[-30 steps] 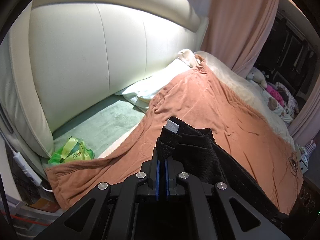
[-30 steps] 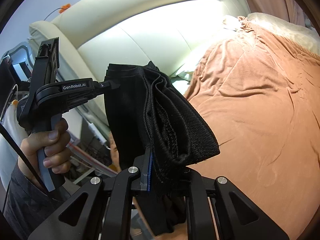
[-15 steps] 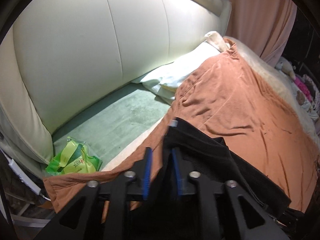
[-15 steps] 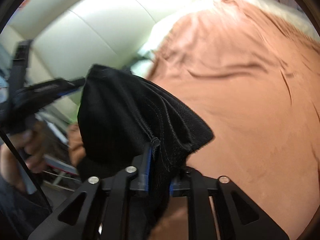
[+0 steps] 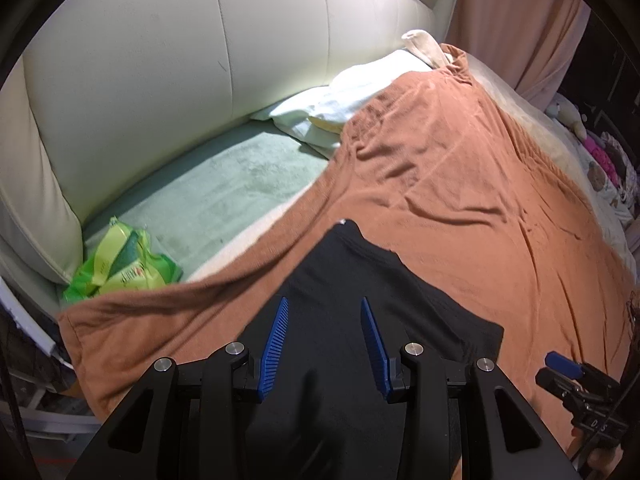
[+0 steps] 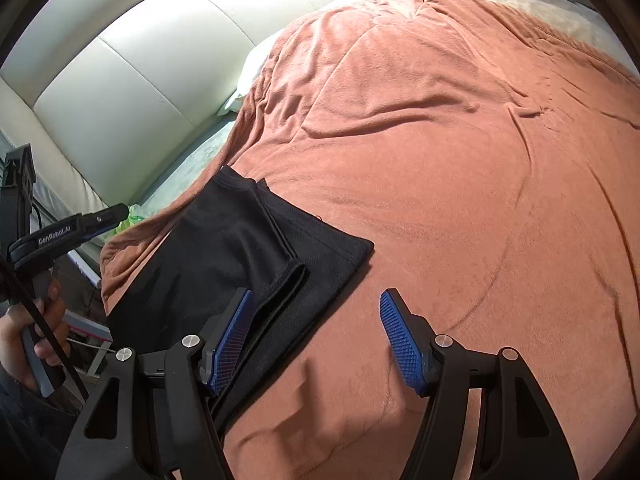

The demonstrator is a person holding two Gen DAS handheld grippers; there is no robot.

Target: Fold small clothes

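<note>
Folded black knit garment (image 5: pixel 360 304) lay flat on the rust-orange fleece blanket (image 5: pixel 480 184) that covered the bed, near the blanket's turned-back edge. In the right wrist view the same garment (image 6: pixel 240 248) showed a doubled, hemmed fold running toward the camera, with one corner pointing out onto bare blanket (image 6: pixel 440 140).

Left gripper (image 5: pixel 324 340): blue ribbed pads stood apart and were spreading wider. The garment lay under and between them, but the pads did not press on it. Nothing held.

Right gripper (image 6: pixel 316 338): jaws were parting, wide. The left-hand pad hung over the garment's folded edge; the other pad hung over blanket only. No grip on the cloth.

The right wrist view also caught the left gripper (image 6: pixel 116 214) from the side, its handle in a person's hand (image 6: pixel 36 332) at the frame's lower left.

Surroundings, left wrist view: cream padded leather headboard (image 5: pixel 160 80) behind; pale green sheet (image 5: pixel 224 188) exposed between headboard and blanket; crumpled green and yellow plastic packet (image 5: pixel 120 264) on the sheet near the headboard's corner; white pillow (image 5: pixel 352 96) partly tucked under the blanket's far edge; pinkish curtain (image 5: pixel 520 20) at upper right.
</note>
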